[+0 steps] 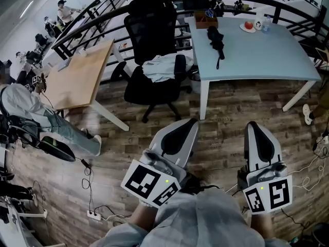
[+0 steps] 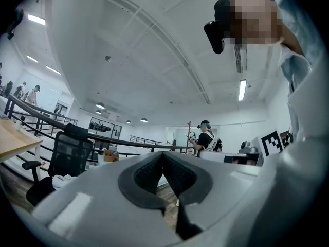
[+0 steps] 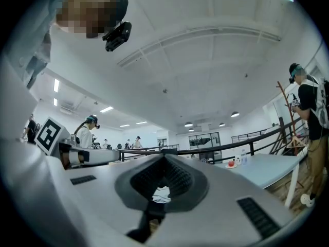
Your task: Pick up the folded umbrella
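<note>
Far left of the head view, a seated person [image 1: 28, 104] is cut off by the frame edge beside the wooden table [image 1: 82, 73]. Then comes the black office chair [image 1: 151, 40] with a white cloth [image 1: 164, 66] heaped on its seat. Right of that, in the upper right, is the pale blue table [image 1: 257, 60], and the folded umbrella [image 1: 216, 41] lies on it, black, strap trailing toward me, well away from both my tools. A plate [image 1: 250, 27] with something red on it sits at the table's far corner. Down low, my left gripper [image 1: 194, 121] and right gripper [image 1: 253, 123] both point level over the wood floor, each with its marker cube by my sleeve. Only the head view shows me that umbrella. In the left gripper view my pads [image 2: 177, 174] meet at the tip, closed on nothing, with just the chair at lower left and a standing person [image 2: 205, 137] past them. In the right gripper view the jaws are likewise together and empty. The cloth peeks through the gap below the tip, and the table stretches off to the right, but the umbrella is too small to pick out there.
</note>
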